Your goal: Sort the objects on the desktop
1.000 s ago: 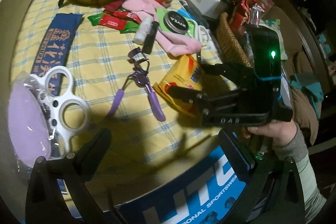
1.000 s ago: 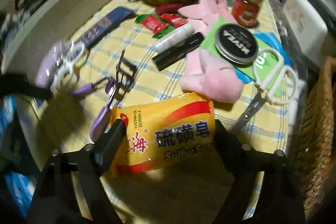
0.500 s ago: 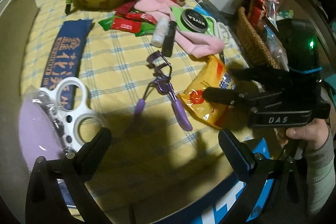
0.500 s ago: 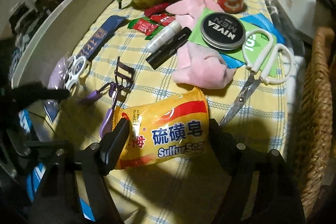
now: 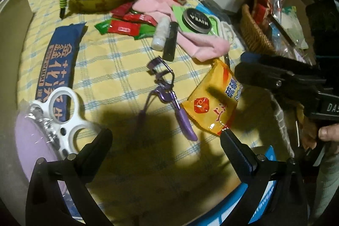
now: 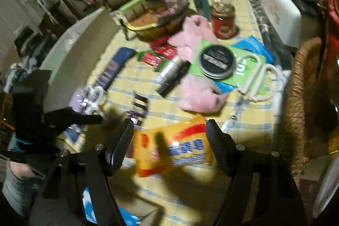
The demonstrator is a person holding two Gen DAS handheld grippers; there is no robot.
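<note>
1. Right wrist view: the right gripper sits low in the frame with its jaws about half open, having just been closing. The yellow soap packet lies between them at lower centre; the blur hides whether the pads touch it.
2. Left wrist view: the same soap packet lies right of centre on the yellow checked tablecloth, with the right gripper reaching in over it from the right edge.
3. Left gripper is wide open at the bottom of the frame, holding nothing, above bare cloth.
4. Purple eyelash curler lies at centre, just left of the packet.
5. Black round tin rests on pink cloth in the upper middle; a wicker basket stands at upper right.
</note>
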